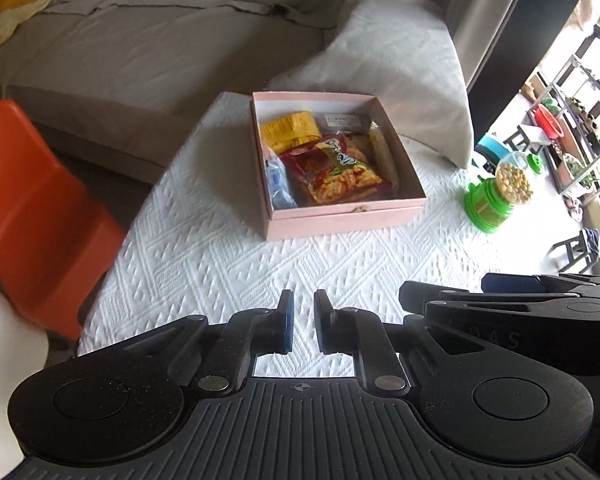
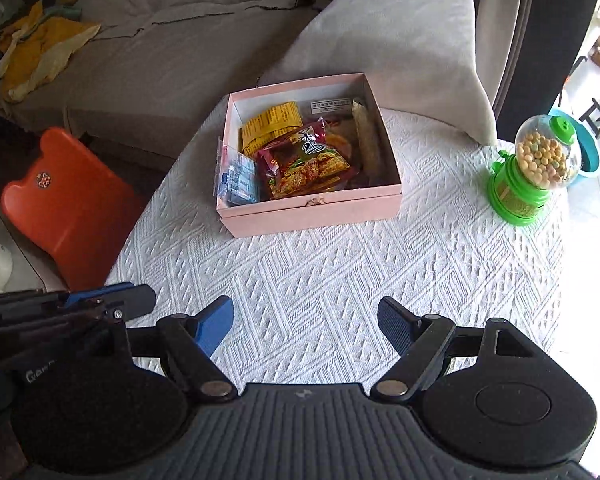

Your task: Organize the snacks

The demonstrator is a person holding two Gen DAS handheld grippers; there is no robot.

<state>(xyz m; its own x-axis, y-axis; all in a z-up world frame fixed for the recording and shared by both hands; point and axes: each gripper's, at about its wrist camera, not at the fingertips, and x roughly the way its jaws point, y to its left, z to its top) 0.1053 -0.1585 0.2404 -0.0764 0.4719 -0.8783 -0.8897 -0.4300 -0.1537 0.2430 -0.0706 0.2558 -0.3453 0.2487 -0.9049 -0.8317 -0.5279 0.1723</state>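
The left gripper is seen drawn together with nothing between its blue pads, though a narrow slit remains; the right gripper is held wide apart and empty. Both are poised over a white quilted tablecloth with a raised diamond weave.

Ahead of both grippers, well apart from the fingertips, a pink cardboard box is set on the cloth, its lid off. Inside it, a red crinkly snack packet is laid on top, with a yellow packet behind it, a clear blue-printed pouch at the box's left wall and a long tan bar toward the right wall.

The packets are judged light, soft and slippery, with brittle contents easily crushed; a sealed edge or corner is probably best pinched, not the puffed middle. The box is judged stiff but thin-walled.

To the right of the right gripper, a green candy dispenser with a clear round globe is stood.
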